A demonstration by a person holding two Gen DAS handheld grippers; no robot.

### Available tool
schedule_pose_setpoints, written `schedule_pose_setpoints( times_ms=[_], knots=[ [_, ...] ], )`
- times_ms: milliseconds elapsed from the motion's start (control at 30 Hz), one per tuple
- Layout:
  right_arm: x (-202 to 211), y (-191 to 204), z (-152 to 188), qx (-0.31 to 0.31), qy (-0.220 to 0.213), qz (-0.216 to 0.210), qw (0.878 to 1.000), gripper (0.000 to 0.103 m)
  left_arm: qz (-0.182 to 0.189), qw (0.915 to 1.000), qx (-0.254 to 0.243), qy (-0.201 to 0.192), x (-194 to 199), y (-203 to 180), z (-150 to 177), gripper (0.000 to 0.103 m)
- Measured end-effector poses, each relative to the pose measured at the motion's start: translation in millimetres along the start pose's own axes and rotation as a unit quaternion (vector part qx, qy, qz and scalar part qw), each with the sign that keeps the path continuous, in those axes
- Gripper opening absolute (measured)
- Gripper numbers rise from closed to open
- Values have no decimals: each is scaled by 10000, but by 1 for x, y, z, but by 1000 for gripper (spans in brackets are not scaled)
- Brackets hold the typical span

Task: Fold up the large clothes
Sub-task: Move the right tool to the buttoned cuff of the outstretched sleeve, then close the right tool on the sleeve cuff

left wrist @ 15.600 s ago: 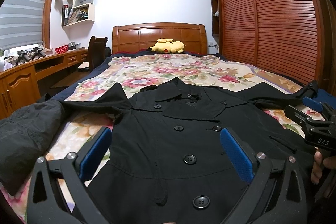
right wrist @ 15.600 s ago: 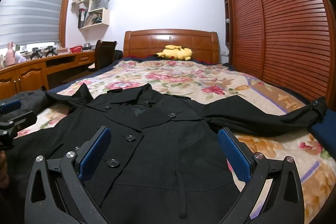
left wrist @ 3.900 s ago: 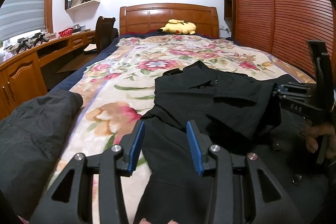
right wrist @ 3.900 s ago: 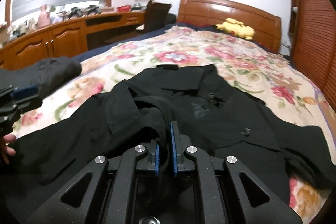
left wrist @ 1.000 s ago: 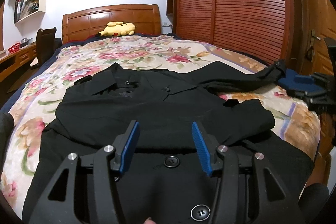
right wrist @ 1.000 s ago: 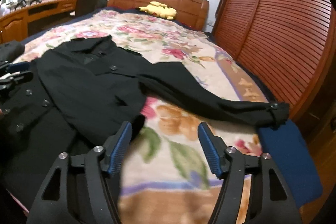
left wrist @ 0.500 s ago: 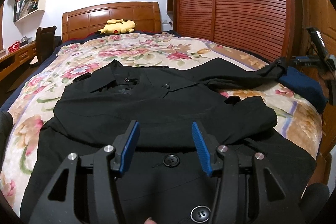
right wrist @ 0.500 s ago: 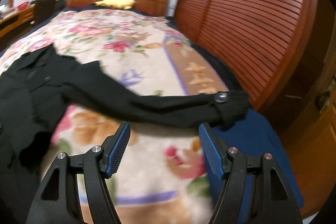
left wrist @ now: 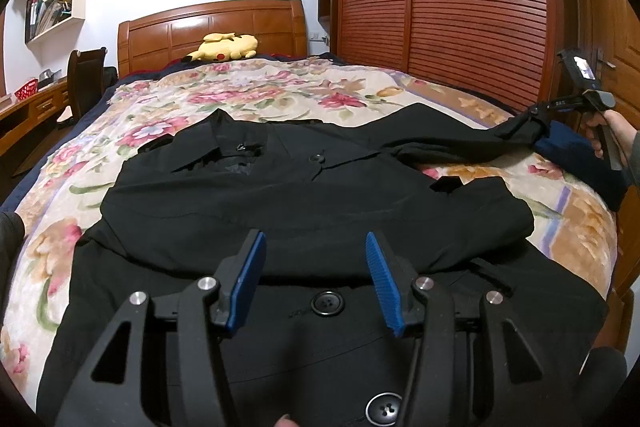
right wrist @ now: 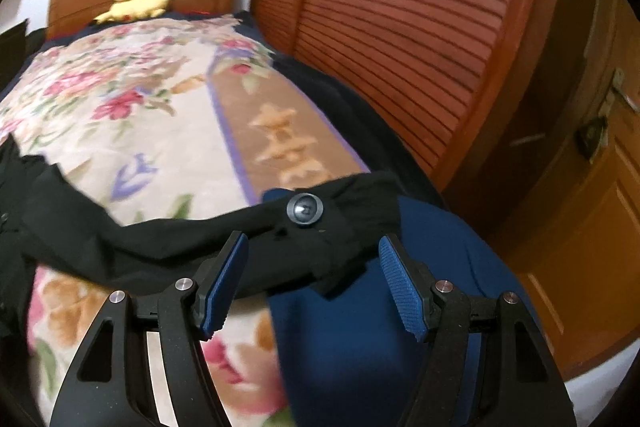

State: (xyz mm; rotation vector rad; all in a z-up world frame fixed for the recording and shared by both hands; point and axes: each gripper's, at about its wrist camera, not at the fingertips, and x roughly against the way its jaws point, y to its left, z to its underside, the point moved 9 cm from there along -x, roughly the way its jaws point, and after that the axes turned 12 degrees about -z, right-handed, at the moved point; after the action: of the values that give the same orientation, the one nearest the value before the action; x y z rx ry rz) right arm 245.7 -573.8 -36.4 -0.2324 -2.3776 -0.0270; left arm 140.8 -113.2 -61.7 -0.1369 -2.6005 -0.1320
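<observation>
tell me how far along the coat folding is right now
Done: one sleeve already lies folded across the chest of the black coat.
In hand: the right gripper hangs open at the cuff of the other sleeve, stretched out to the bed's edge; nothing is gripped yet.
Left: fold that sleeve in, then the long body. The left gripper hovers open over the buttons.

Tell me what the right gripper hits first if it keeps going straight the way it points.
Most likely the coat's sleeve cuff: it lies right ahead of the open right gripper, between the lines of its fingers, with the cuff button just beyond. Depth is unclear; the blue bedding sits underneath.
</observation>
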Motion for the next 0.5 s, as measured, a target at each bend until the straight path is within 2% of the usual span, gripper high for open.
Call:
schedule_pose_setpoints(
  times_ms=[267,433,467,500],
  knots=[
    [-33,-26,8,-604,282,48,9978,69,-18,10000,-25,53,-3,0,3,51],
    [-43,-22,10,-537,332,21,9980,69,-7,10000,-22,86,-4,0,5,51],
    [-44,-21,10,-499,334,47,9982,68,-4,10000,-23,90,-4,-1,5,51],
    [-45,-17,10,-437,325,9,9985,61,0,10000,-23,95,-4,-1,5,51]
  ],
)
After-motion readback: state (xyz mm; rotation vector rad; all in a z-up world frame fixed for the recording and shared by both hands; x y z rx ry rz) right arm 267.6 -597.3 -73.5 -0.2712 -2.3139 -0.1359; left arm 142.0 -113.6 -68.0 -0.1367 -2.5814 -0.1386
